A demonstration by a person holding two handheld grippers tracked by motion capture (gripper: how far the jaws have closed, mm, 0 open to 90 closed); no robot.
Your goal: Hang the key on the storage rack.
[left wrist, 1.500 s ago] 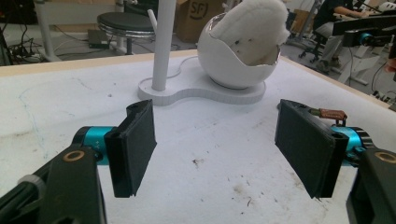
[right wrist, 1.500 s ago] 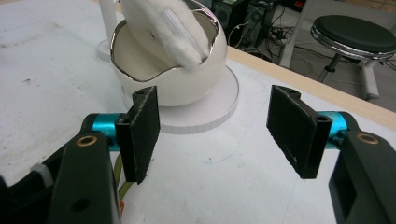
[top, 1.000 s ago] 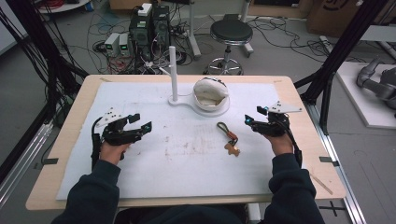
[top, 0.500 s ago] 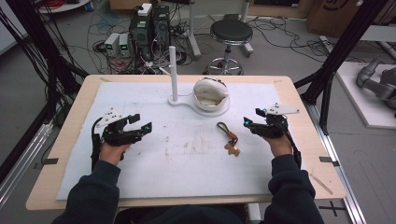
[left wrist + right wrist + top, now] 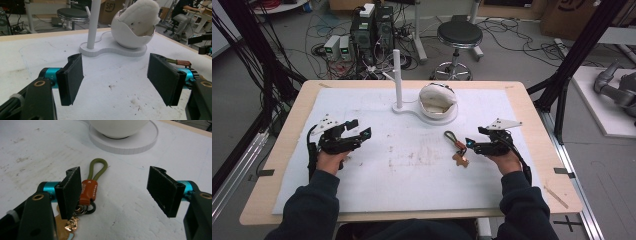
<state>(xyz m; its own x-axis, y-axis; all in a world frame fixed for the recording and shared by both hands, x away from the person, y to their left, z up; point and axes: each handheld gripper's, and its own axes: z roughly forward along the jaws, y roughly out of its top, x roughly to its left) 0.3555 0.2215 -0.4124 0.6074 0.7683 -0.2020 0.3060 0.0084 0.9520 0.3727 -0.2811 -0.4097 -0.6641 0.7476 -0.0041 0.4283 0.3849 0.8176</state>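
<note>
A keychain [image 5: 456,146] with an olive cord loop [image 5: 98,169], an orange-red sleeve [image 5: 88,190] and a small tan tag lies flat on the white mat [image 5: 412,170], right of centre. My right gripper [image 5: 473,145] hovers just to its right, open, with the keychain beside its left jaw in the right gripper view [image 5: 117,192]. My left gripper [image 5: 362,131] is open over the left part of the mat and holds nothing [image 5: 116,77]. A white stand with an upright post [image 5: 397,75] and an egg-shaped cup [image 5: 437,99] sits at the back centre.
The stand's flat base [image 5: 112,50] lies ahead of the left gripper. The mat covers a wooden table [image 5: 532,115]. Beyond the far edge are a stool [image 5: 459,35], computer boxes and cables on the floor. Black frame posts flank the table.
The right gripper has edged left, closer to the keychain. The left gripper has barely moved.
</note>
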